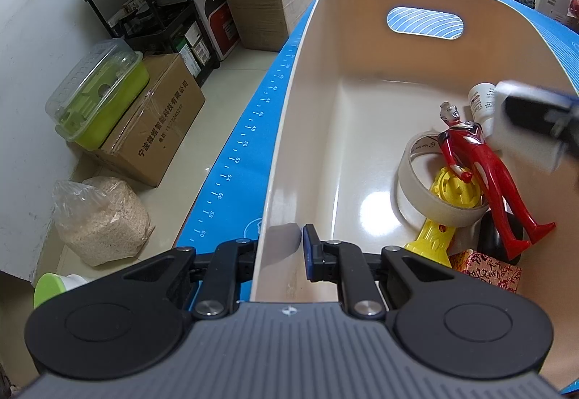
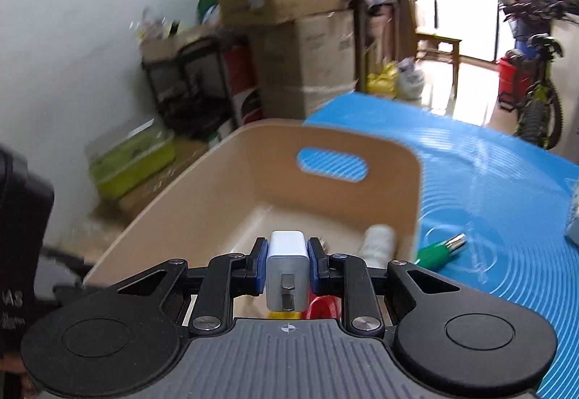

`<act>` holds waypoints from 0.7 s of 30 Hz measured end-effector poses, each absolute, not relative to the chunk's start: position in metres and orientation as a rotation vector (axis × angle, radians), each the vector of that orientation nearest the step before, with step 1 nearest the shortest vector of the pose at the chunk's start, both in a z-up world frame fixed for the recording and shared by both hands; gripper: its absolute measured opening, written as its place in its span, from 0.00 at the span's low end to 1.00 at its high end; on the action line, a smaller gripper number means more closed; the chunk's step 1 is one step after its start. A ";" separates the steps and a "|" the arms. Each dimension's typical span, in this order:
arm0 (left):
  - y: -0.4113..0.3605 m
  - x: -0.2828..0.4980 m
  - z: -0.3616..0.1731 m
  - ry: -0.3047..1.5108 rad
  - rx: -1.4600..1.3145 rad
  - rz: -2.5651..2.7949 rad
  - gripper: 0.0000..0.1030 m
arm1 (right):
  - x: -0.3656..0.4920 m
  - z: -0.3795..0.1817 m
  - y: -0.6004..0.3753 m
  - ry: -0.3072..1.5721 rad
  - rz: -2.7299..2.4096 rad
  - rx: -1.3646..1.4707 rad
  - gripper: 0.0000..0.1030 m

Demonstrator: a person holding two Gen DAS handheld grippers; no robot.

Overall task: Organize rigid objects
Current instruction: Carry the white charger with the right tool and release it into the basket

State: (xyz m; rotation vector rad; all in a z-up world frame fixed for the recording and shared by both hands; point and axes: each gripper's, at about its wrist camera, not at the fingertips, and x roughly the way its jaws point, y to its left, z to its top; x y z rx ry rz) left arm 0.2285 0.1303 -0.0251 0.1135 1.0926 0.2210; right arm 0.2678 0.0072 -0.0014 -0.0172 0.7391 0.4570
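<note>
A cream bin point(image 1: 289, 131) stands on a blue mat point(image 1: 231, 160). My left gripper point(image 1: 282, 250) is shut on the bin's near left wall, one finger inside and one outside. In the bin lie a red toy figure point(image 1: 485, 167), a tape roll point(image 1: 419, 181), a yellow toy point(image 1: 452, 192), a white bottle point(image 1: 481, 102), a patterned red box point(image 1: 488, 268) and a black object point(image 1: 492, 236). My right gripper point(image 2: 287, 268) is shut on a white charger plug point(image 2: 287, 272) above the bin point(image 2: 224, 181); it shows blurred at the right edge of the left wrist view point(image 1: 535, 120).
A green marker point(image 2: 438, 250) lies on the mat point(image 2: 488, 181) right of the bin. Cardboard boxes point(image 1: 155, 124), a green lidded container point(image 1: 97, 98), a bag of grain point(image 1: 101, 218) and a black shelf point(image 1: 152, 11) stand on the floor to the left. A bicycle point(image 2: 535, 80) stands far right.
</note>
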 end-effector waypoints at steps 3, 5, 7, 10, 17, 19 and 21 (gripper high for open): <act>0.129 0.230 -0.024 1.092 0.116 0.221 0.18 | 0.267 -0.013 0.019 0.787 0.469 -0.051 0.31; 0.129 0.231 -0.024 1.091 0.116 0.222 0.18 | 0.268 -0.020 0.024 0.825 0.472 -0.072 0.31; 0.129 0.230 -0.024 1.091 0.117 0.222 0.18 | 0.268 -0.026 0.024 0.853 0.470 -0.079 0.31; 0.128 0.230 -0.023 1.089 0.118 0.221 0.18 | 0.268 -0.024 0.021 0.845 0.477 -0.065 0.37; 0.129 0.230 -0.024 1.090 0.119 0.223 0.18 | 0.269 -0.006 0.006 0.792 0.491 -0.014 0.59; 0.130 0.230 -0.024 1.090 0.116 0.222 0.18 | 0.271 0.003 -0.003 0.768 0.479 0.033 0.60; 0.129 0.230 -0.023 1.088 0.113 0.224 0.18 | 0.275 0.014 -0.015 0.735 0.452 0.072 0.61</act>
